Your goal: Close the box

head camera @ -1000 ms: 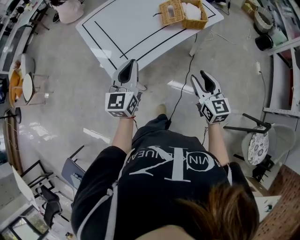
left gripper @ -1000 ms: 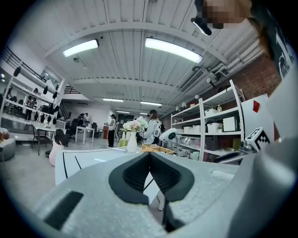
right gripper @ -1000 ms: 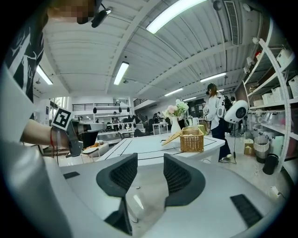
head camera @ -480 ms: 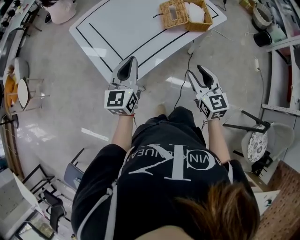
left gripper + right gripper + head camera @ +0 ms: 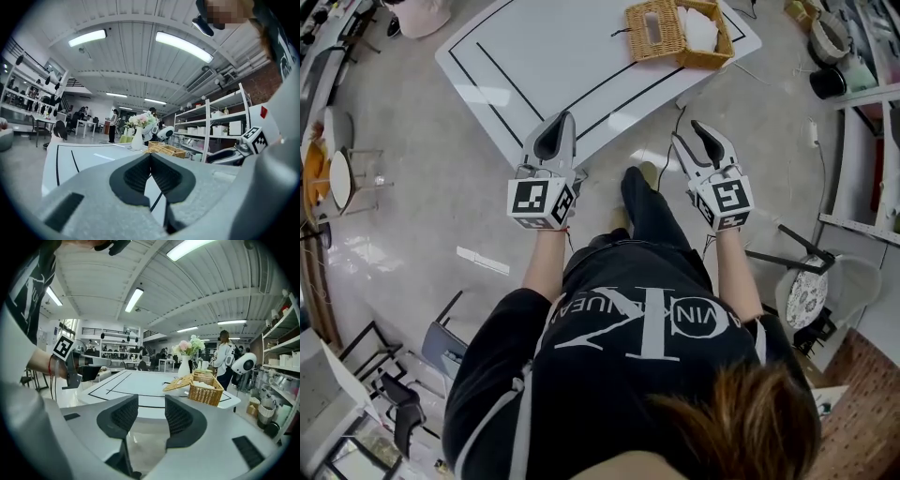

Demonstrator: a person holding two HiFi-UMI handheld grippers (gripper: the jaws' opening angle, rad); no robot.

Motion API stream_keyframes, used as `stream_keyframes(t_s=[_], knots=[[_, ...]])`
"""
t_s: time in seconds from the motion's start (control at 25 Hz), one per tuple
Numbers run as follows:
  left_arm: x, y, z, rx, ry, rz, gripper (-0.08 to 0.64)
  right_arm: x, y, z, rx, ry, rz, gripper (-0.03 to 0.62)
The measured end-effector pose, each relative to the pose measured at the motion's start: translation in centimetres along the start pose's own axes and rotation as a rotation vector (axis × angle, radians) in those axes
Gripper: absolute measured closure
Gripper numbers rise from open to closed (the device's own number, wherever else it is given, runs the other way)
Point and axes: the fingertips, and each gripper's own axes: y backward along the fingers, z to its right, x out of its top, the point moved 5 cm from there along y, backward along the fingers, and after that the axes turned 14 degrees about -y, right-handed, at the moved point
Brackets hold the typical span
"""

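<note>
— Where's the box, then?

— The wicker box (image 5: 705,58) stands at the far corner of the white table (image 5: 553,52), well apart from both grippers. Its lid (image 5: 649,26) is swung open to one side and rests tilted against the box's edge. Something white shows inside.

— How do you reckon it handles?

— Light and a little springy, I'd judge. It's woven cane, stiff enough to keep its shape and rough enough that pads shouldn't slip on it. The lid looks thin and likely loose at its hinge edge (whether it's tied on or only leaning there, I can't tell). I'd take the lid by its free outer rim, or push under it and tip it over. The other gripper could steady the box's wall, since so light a thing may skid.

— And the grippers?

— Both are held out in front of the body and point at the table. They're over the floor (image 5: 441,187), short of the table's near corner, with a leg (image 5: 642,202) set forward between them. The left gripper (image 5: 566,118) has its jaws pressed together on nothing. The right gripper (image 5: 686,133) has its jaws parted, and only the table shows through the gap.
</note>
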Motion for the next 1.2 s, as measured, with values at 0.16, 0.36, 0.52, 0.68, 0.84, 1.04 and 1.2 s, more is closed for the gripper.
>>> stream_keyframes(t_s=[0.16,0.36,0.52,0.68,0.84,1.04,1.2], knots=[[-0.6,-1.2,-0.9,0.023,0.01,-0.035,0.549,0.5,-2.9,1.3,0.012,0.054,-0.04,0.416],[-1.2,-3.8,-1.8,0.044,0.028,-0.053,0.549,1.9,-6.9,3.0,0.005,0.184,-0.092,0.416],[-1.1,-6.0,-2.0,0.052,0.034,-0.054,0.549,2.7,-9.4,4.0,-0.002,0.347,-0.146,0.416],[-0.8,-7.8,-2.6,0.078,0.046,-0.043,0.549,3.8,-12.1,4.5,-0.007,0.566,-0.187,0.411],[-1.1,-8.7,-2.9,0.104,0.066,-0.049,0.549,3.7,-14.5,4.4,-0.014,0.779,-0.238,0.406],[-1.9,-8.9,-3.5,0.139,0.088,-0.064,0.549,2.8,-17.2,4.3,-0.053,1.009,-0.338,0.4],[-2.1,-8.6,-4.0,0.165,0.104,-0.066,0.549,1.6,-18.8,4.5,-0.073,1.125,-0.42,0.396]])
